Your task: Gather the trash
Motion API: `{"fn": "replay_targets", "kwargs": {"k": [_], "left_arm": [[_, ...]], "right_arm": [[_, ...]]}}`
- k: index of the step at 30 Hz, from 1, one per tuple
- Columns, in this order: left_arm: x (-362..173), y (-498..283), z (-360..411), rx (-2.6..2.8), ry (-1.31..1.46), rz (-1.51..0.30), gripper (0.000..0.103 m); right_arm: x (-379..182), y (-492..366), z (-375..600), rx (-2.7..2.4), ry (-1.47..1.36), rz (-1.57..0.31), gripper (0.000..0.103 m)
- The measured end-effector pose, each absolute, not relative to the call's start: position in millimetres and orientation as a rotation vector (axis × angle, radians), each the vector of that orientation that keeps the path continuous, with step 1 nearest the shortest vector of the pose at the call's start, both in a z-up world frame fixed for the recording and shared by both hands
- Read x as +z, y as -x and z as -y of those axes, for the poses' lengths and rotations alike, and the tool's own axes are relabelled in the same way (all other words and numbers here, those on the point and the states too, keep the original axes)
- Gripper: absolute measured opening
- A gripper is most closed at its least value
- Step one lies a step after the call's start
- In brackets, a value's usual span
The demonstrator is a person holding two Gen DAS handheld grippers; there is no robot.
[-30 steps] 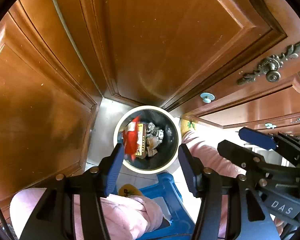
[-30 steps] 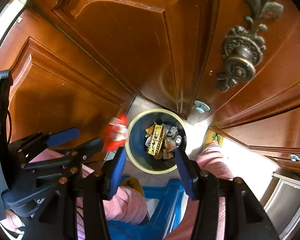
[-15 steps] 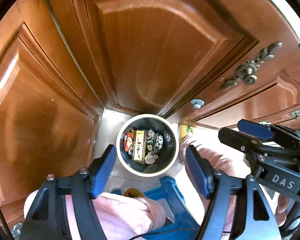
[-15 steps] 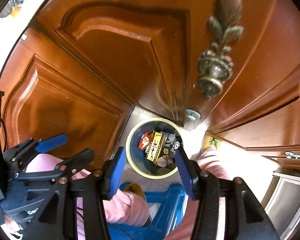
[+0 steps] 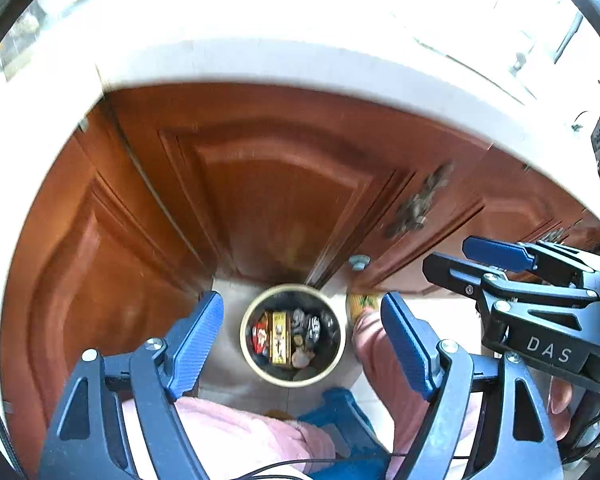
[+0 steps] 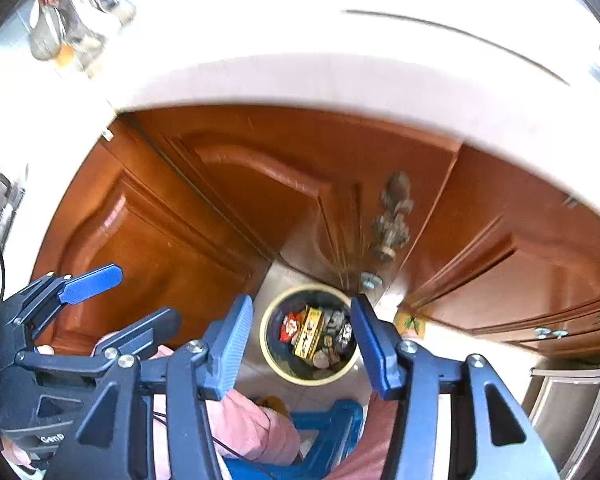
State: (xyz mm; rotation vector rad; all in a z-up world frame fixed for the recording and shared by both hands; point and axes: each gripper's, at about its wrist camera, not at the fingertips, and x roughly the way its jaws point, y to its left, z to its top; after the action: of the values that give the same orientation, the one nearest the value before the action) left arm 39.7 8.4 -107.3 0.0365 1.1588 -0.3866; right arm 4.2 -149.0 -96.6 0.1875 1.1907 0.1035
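Left tool [image 5: 302, 334]: your jaws stand wide apart, holding nothing.
Trash bin [image 5: 292, 376]: on the floor below both tools, at the foot of the wooden cabinet doors [image 5: 284, 196]; a red wrapper [image 6: 290, 326] and a yellow box [image 6: 310, 332] lie inside.
Right tool [image 6: 302, 340]: your jaws are spread, empty.
Surroundings: blue stool [image 6: 332, 420], white table edge [image 5: 300, 64] above.
Writing: "DAS" on the right tool body.

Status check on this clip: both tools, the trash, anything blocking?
Left tool open, empty. Right tool open, empty. Red wrapper lies in bin with yellow box. Nothing blocking bin.
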Motion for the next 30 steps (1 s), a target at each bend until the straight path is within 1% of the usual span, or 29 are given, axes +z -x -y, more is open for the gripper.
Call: {"fn": "replay_targets", "kwargs": {"k": [6,8,13,21,23,25,29,30], "left_arm": [[-56,-43,-11,-0.357,-0.038,-1.069,0.079],[-37,-44,-12,-0.343,-0.035,-1.042,0.079],[4,-45,-19,-0.324,-0.032,-0.981,0.079],[60,-33,-24,-0.311,-0.037,-0.886,0.079],[73,-30,-25,-0.302,-0.028,-0.863,0.079],[89,-28,-30,-0.293,-0.015,-0.838,0.080],[115,-23,-36,-0.256,-0.002,-0.783,0.092],[120,-22,-38,-0.247,-0.003,-0.779,0.093]], "right_arm": [[-42,1,150,0.087,-0.174,-1.103,0.054],[-25,2,149,0.072,-0.173,-1.079,0.058],[13,11,147,0.064,-0.180,-1.015,0.064],[68,25,142,0.064,-0.159,-0.917,0.065],[81,29,138,0.043,-0.143,-0.883,0.070],[93,32,136,0.031,-0.137,-0.850,0.073],[116,37,132,0.041,-0.147,-0.787,0.074],[119,38,132,0.041,-0.149,-0.777,0.074]]}}
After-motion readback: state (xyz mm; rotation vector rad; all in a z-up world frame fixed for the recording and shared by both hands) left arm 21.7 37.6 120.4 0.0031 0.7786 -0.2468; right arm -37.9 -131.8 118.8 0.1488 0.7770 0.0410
